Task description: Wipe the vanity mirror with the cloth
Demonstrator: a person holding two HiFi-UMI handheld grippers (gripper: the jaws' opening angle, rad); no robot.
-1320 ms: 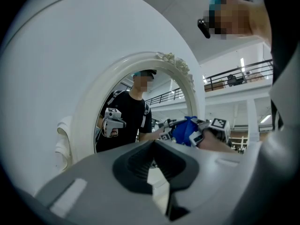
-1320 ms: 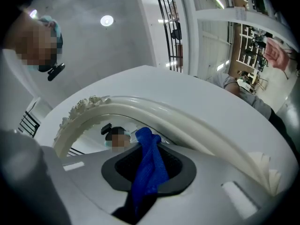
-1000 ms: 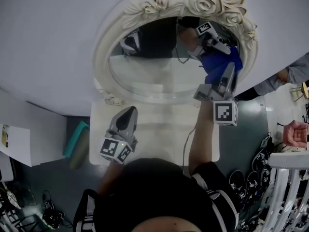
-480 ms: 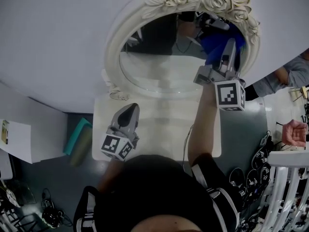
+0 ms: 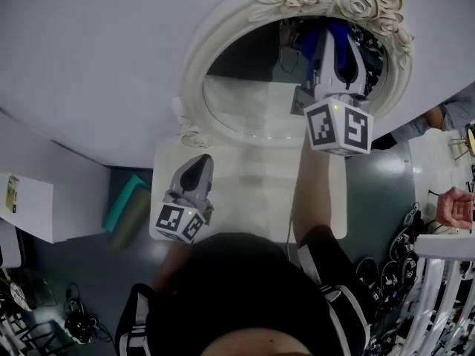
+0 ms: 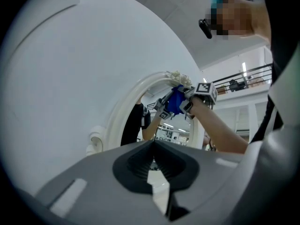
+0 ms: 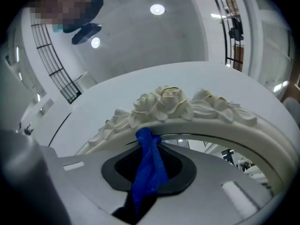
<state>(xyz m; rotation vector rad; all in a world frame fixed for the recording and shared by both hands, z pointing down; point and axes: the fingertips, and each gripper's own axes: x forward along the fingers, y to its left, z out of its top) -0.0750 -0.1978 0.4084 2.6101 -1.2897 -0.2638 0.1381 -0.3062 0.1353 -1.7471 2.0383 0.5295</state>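
Note:
The vanity mirror stands on the table, its cream frame [image 5: 194,73] topped with carved roses [image 7: 164,102]. My right gripper [image 5: 334,61] is shut on the blue cloth [image 7: 149,165] and presses it to the top of the glass [image 5: 252,102], just under the roses. The left gripper view shows the cloth [image 6: 176,101] against the mirror's frame [image 6: 124,111] at the top. My left gripper [image 5: 197,165] hovers low over the table in front of the mirror, shut with nothing in it [image 6: 152,156].
The white table [image 5: 245,191] carries the mirror against a curved white wall. A teal object [image 5: 122,208] lies on the floor to the left. Another person's hand [image 5: 454,206] and sleeve [image 5: 449,116] are at the right, near a white rack [image 5: 438,288].
My right gripper has carried the cloth up the glass, from the lower right part to the top under the roses. The left gripper has stayed where it was.

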